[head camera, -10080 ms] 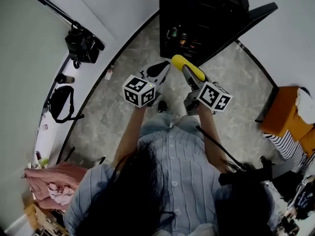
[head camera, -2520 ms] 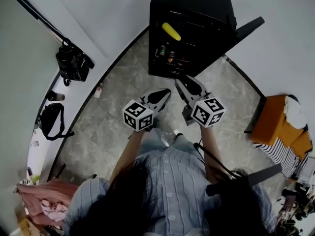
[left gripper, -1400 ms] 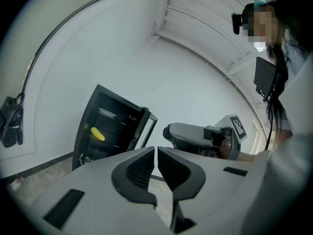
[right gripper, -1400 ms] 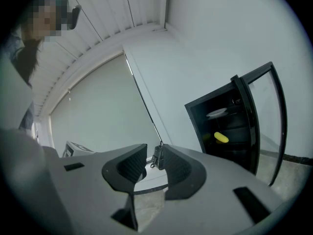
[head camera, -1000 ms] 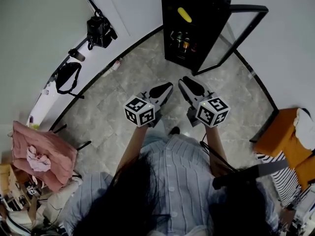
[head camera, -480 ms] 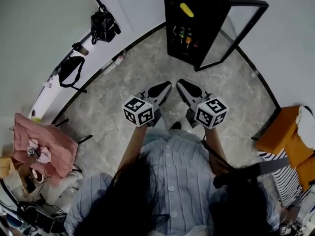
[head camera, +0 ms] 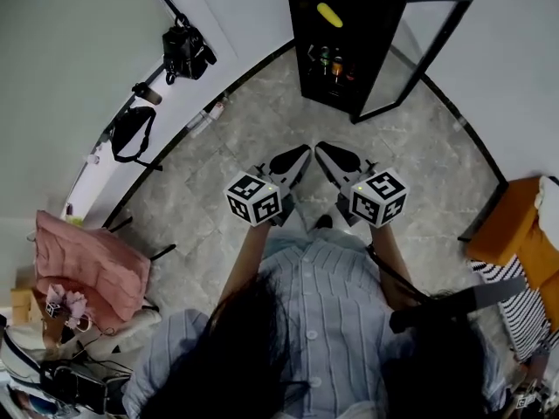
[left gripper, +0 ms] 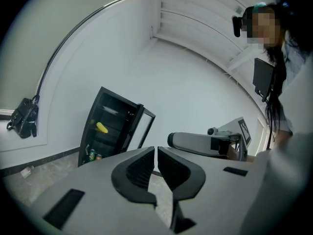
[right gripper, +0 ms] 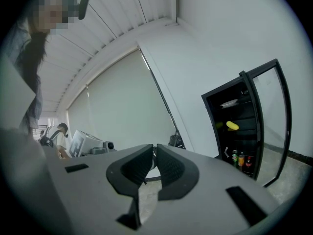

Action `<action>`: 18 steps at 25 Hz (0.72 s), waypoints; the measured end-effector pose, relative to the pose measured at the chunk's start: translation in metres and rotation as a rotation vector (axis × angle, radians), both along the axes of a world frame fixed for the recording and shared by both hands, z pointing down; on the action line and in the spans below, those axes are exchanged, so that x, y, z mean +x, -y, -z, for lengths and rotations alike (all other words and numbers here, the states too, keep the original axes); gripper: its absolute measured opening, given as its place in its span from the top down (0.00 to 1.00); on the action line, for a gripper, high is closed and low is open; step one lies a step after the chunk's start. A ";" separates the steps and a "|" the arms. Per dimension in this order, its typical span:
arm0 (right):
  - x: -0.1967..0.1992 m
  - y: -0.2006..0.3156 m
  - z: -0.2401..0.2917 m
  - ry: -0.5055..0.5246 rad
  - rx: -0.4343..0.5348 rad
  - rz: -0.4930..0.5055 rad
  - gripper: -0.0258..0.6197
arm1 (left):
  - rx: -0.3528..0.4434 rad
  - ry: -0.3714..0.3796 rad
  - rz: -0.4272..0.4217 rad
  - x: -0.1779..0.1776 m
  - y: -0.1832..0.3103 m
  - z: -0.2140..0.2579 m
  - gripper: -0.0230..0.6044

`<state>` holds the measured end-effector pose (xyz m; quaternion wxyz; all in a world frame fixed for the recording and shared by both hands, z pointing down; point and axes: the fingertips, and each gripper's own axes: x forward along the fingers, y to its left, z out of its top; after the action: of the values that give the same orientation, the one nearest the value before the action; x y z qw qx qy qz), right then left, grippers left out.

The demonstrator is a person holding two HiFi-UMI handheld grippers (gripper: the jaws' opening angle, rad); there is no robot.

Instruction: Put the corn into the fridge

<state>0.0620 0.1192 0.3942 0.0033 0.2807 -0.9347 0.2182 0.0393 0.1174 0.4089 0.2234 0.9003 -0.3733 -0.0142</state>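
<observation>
The yellow corn (head camera: 329, 14) lies on an upper shelf inside the black fridge (head camera: 297, 24), whose glass door (head camera: 417, 55) stands open to the right. It also shows in the left gripper view as corn (left gripper: 101, 127) and in the right gripper view as corn (right gripper: 233, 126). Both grippers are held side by side in front of the person, well back from the fridge. My left gripper (head camera: 297, 154) (left gripper: 156, 151) is shut and empty. On my right gripper (head camera: 321, 149) (right gripper: 154, 151) the jaws are closing to a touch with nothing between them.
Cans (head camera: 327, 59) stand on the fridge's lower shelf. A camera bag on a stand (head camera: 185, 46) and a black bag (head camera: 131, 133) sit by the left wall. A pink-draped chair (head camera: 92, 264) is at the left, an orange seat (head camera: 515, 225) at the right.
Ten seconds ago the right gripper held the corn at the fridge; now the corn lies on the shelf. Both grippers have drawn back from the fridge; over the last second they barely shift.
</observation>
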 end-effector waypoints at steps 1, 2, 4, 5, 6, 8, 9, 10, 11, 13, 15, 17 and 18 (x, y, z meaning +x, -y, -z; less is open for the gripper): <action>0.000 0.001 0.000 -0.007 0.002 0.001 0.91 | 0.001 -0.002 -0.002 0.002 0.001 0.000 0.95; 0.001 0.002 -0.001 -0.013 0.004 0.003 0.91 | 0.002 -0.004 -0.003 0.003 0.003 0.000 0.95; 0.001 0.004 -0.002 -0.027 0.009 0.007 0.91 | 0.005 -0.011 -0.004 0.005 0.005 0.000 0.95; 0.002 0.004 -0.002 -0.034 0.011 0.007 0.91 | 0.007 -0.018 -0.004 0.006 0.006 -0.001 0.95; 0.003 0.003 -0.003 -0.041 0.012 0.008 0.91 | 0.009 -0.024 -0.003 0.007 0.005 -0.001 0.95; 0.002 0.001 -0.005 -0.051 0.015 0.012 0.91 | 0.012 -0.031 0.001 0.005 0.003 -0.002 0.95; 0.000 0.001 -0.006 -0.053 0.017 0.016 0.91 | 0.014 -0.030 0.006 0.002 0.002 -0.003 0.95; -0.002 0.000 -0.007 -0.054 0.020 0.020 0.91 | 0.014 -0.028 0.011 -0.001 0.002 -0.003 0.95; -0.004 0.000 -0.007 -0.055 0.023 0.023 0.91 | 0.015 -0.027 0.016 -0.003 0.002 -0.004 0.95; -0.006 0.000 -0.006 -0.058 0.027 0.027 0.91 | 0.016 -0.027 0.026 -0.007 0.002 -0.003 0.95; -0.008 0.001 -0.004 -0.062 0.028 0.027 0.91 | 0.018 -0.031 0.033 -0.011 0.004 -0.001 0.95; -0.011 0.004 -0.004 -0.067 0.027 0.027 0.91 | 0.019 -0.034 0.038 -0.015 0.007 0.000 0.95; -0.011 0.004 -0.005 -0.068 0.026 0.028 0.91 | 0.018 -0.034 0.040 -0.016 0.008 -0.001 0.95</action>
<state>0.0506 0.1148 0.3990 0.0346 0.2747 -0.9406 0.1963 0.0228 0.1096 0.4094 0.2215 0.8941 -0.3874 -0.0375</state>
